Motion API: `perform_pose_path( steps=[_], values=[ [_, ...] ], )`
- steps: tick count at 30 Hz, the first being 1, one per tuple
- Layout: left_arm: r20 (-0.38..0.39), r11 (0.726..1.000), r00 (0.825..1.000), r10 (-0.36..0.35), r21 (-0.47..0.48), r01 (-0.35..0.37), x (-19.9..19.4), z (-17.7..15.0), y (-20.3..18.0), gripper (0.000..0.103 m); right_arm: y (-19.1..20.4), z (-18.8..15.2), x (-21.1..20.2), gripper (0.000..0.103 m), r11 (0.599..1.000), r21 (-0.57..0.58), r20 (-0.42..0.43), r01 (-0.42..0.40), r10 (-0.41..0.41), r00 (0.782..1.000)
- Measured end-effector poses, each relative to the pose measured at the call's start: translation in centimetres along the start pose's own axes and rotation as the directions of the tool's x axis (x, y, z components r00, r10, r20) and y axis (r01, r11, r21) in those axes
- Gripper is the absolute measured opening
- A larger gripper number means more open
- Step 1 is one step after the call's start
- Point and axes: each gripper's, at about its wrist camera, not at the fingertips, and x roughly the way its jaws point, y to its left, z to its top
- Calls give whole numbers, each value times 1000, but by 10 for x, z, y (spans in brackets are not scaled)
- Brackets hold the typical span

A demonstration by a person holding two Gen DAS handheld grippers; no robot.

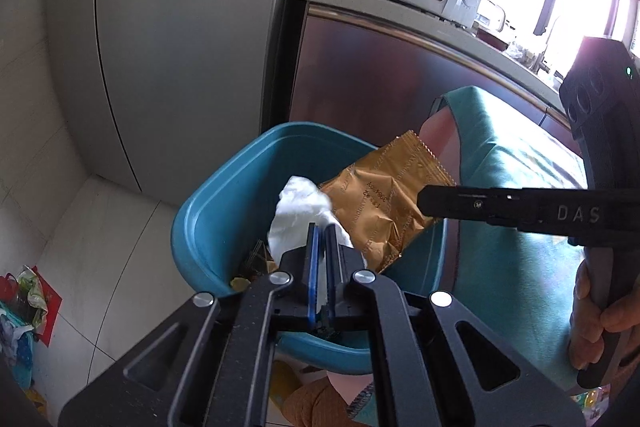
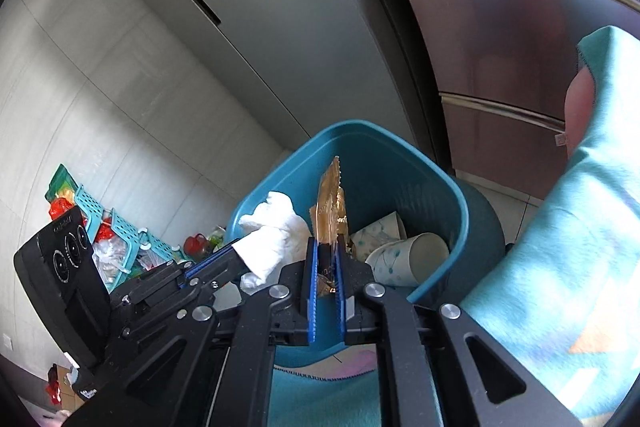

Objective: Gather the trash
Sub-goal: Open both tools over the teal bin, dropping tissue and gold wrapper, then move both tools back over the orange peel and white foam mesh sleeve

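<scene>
Where jaws meet over the bin (image 2: 452,195) rim, tissue (image 1: 298,211) and wrapper (image 2: 330,203).

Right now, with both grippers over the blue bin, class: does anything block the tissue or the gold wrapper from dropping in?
Nothing visible does. The tissue and gold wrapper hang over the open bin; only paper cups lie inside it.

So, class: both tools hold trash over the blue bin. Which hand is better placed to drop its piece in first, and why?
Right. The right tool holds the gold wrapper squarely over the blue bin. The left tool has its white tissue nearer the rim.
</scene>
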Motion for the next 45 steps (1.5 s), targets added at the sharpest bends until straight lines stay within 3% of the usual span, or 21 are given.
perform_pose_path(
  steps=[7, 16, 23, 29, 38, 45],
  values=[
    [-32, 1000, 999, 1, 12, -1, 15, -8, -3, 2, 0, -1, 2, 14, 1000, 8, -8, 5, -5, 1000],
    [-5, 999, 999, -35, 24, 35, 2, -11, -10, 8, -5, -11, -10, 20, 1000, 15, 23, -3, 3, 1000],
    [52, 997, 997, -57, 60, 54, -29, -10, -28, 27, -11, -24, -34, 24, 1000, 9, 70, -11, 10, 997],
    [107, 991, 990, -92, 108, 81, -57, -6, -49, 38, -9, -36, -71, 31, 1000, -23, 144, -5, 8, 989],
    [124, 960, 967, -223, 200, 196, -81, -7, -99, 44, -32, -81, -149, 39, 999, 12, 285, 44, -45, 957],
    [67, 901, 934, -350, 298, 316, -82, -16, -165, 44, -71, -136, -211, 39, 982, 119, 364, 144, -178, 914]
  ],
)
